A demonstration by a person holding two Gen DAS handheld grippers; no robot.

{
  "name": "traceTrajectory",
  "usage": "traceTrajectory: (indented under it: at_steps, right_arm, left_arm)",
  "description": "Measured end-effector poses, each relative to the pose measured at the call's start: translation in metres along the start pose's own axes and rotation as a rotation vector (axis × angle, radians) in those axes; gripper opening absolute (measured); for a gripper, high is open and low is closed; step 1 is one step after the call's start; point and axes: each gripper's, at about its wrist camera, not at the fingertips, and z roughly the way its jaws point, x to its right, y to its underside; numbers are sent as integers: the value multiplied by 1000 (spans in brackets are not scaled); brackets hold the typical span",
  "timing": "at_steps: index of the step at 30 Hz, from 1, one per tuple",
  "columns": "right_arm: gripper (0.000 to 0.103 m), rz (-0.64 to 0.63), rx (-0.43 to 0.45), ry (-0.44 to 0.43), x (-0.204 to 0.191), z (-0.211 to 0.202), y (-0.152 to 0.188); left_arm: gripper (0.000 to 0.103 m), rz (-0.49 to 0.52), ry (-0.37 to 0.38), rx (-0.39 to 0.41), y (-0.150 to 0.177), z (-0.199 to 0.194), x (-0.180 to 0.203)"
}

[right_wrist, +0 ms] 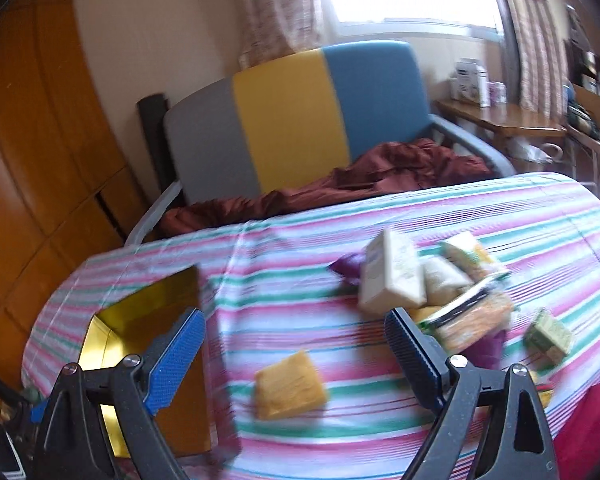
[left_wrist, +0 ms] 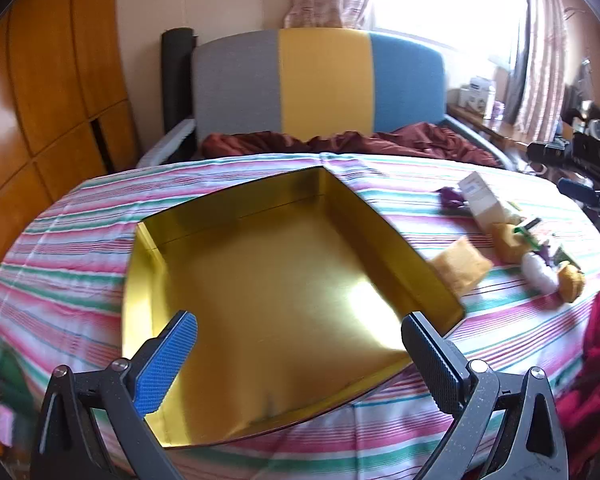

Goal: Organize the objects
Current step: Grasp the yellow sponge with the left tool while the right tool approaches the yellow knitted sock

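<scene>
An empty gold metal box (left_wrist: 260,280) lies on the striped cloth; it also shows at the left of the right wrist view (right_wrist: 140,312). My left gripper (left_wrist: 300,360) is open and empty above the box's near end. My right gripper (right_wrist: 296,360) is open and empty above a yellow packet (right_wrist: 290,384), which also shows in the left wrist view (left_wrist: 462,266). A pile of small things lies right of the box: a white carton (right_wrist: 392,276), a purple pouch (right_wrist: 350,268), snack packets (right_wrist: 472,316) and a green box (right_wrist: 550,336). The pile also shows in the left wrist view (left_wrist: 516,232).
The striped cloth (left_wrist: 80,248) covers a table. Behind it stands a grey, yellow and blue chair (left_wrist: 320,80) with a dark red blanket (left_wrist: 340,140). A wooden wardrobe (left_wrist: 40,100) is at the left, a cluttered side table (right_wrist: 508,116) at the right.
</scene>
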Motion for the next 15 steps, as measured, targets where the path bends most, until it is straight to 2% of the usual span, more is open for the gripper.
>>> traceTrajectory:
  at_steps: [4, 8, 12, 15]
  right_arm:
    - [93, 70, 54, 109, 53, -6, -22]
    - [93, 111, 74, 200, 101, 1, -27]
    - [93, 203, 35, 211, 138, 17, -12]
    - [93, 292, 8, 153, 154, 21, -11]
  left_arm:
    - [103, 39, 54, 14, -10, 4, 16]
    - [103, 137, 124, 23, -23, 6, 47]
    - [103, 310, 207, 4, -36, 20, 88]
    - [103, 434, 227, -13, -43, 37, 115]
